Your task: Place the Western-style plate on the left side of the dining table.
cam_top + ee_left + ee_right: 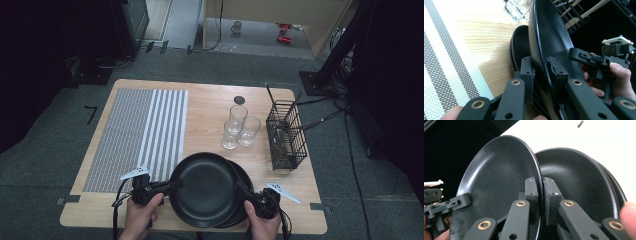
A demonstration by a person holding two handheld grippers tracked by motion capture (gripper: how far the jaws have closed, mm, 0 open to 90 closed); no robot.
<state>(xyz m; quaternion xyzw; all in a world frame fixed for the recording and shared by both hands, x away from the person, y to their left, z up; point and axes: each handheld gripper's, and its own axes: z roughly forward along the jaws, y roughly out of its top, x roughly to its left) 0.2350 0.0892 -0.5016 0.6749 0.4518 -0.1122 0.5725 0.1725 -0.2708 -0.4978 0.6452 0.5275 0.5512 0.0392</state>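
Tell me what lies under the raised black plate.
Under the top plate, gripped at its rim by the left gripper and right gripper, sit more black plates stacked on the table. Their count stays hidden.

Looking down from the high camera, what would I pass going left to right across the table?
Striped placemat → left gripper → top black plate it clamps → right gripper on the opposite rim → wire basket at the right edge.

Dim, soft high view; blown-out glare on the table [599, 137] in both gripper views (near parts blurred).
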